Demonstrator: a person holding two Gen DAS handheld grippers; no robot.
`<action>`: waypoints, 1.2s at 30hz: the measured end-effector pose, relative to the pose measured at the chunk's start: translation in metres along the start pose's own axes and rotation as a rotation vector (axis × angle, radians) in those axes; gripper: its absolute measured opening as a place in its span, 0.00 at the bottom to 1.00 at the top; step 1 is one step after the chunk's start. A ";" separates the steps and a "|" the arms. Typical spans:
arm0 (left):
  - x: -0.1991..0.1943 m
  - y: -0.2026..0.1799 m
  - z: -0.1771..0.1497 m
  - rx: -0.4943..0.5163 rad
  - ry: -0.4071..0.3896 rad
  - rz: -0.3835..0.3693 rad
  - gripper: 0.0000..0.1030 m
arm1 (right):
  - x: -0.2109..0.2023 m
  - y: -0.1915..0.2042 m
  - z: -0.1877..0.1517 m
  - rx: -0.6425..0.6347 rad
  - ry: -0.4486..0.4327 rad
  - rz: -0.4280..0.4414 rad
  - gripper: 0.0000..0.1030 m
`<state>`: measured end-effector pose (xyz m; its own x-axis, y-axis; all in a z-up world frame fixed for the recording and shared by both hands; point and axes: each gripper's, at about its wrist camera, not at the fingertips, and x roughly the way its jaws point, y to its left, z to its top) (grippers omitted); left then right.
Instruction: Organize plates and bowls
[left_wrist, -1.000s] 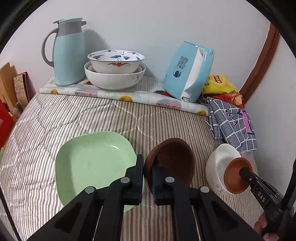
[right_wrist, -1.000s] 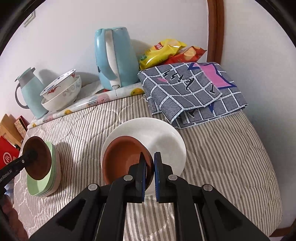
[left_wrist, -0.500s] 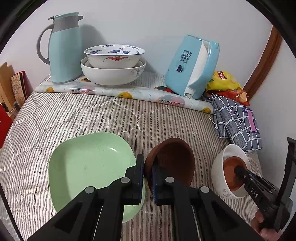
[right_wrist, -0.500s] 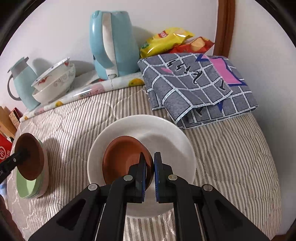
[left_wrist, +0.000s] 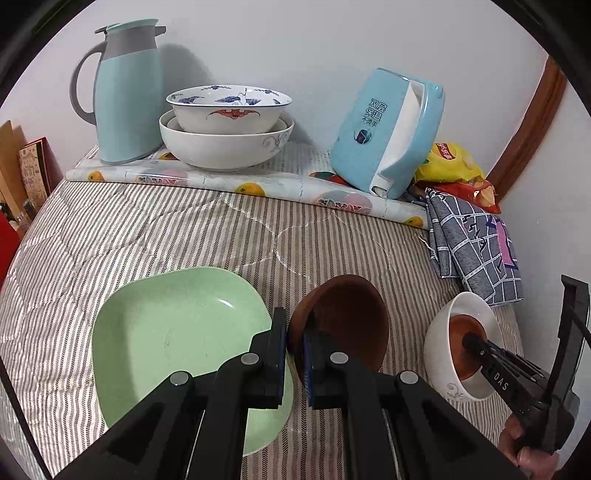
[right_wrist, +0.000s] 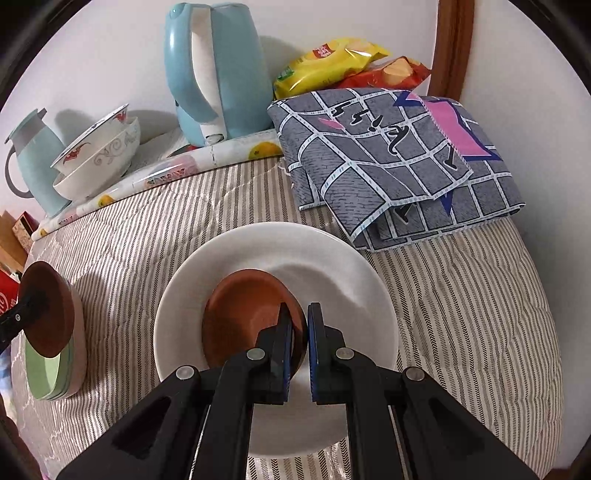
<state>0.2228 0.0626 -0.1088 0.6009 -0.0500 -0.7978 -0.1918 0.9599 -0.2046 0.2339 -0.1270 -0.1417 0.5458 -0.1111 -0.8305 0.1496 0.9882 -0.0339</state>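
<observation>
My left gripper (left_wrist: 294, 334) is shut on the rim of a dark brown bowl (left_wrist: 347, 314) and holds it just right of a green square plate (left_wrist: 177, 339) on the striped cloth. My right gripper (right_wrist: 299, 325) is shut on the rim of a smaller reddish-brown bowl (right_wrist: 243, 314), which sits low inside a white bowl (right_wrist: 332, 258). The left wrist view shows that white bowl (left_wrist: 439, 350) at lower right with the right gripper (left_wrist: 469, 338) reaching in. The right wrist view shows the green plate stack (right_wrist: 51, 373) at far left under the dark bowl (right_wrist: 48, 310).
Two nested white patterned bowls (left_wrist: 227, 133) stand at the back by a light blue thermos jug (left_wrist: 125, 92). A blue kettle (left_wrist: 388, 129), snack bags (left_wrist: 454, 166) and a folded checked cloth (right_wrist: 399, 158) lie at the back right. The wall is close behind.
My right gripper has lowered the reddish-brown bowl deeper into the white bowl. My left gripper has held the dark bowl beside the green plate while the view shifted slightly back.
</observation>
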 end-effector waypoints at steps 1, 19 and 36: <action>0.000 0.001 0.000 -0.001 0.000 -0.002 0.08 | 0.001 0.001 0.000 -0.012 0.005 -0.013 0.08; 0.004 0.006 0.002 -0.016 0.018 -0.006 0.08 | 0.014 0.009 0.000 -0.119 0.037 -0.155 0.15; -0.013 -0.005 -0.006 0.008 0.010 -0.012 0.08 | -0.026 -0.001 -0.006 -0.072 -0.052 -0.112 0.28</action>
<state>0.2110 0.0570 -0.1008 0.5953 -0.0643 -0.8009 -0.1781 0.9614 -0.2096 0.2150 -0.1248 -0.1235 0.5713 -0.2244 -0.7894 0.1532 0.9741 -0.1661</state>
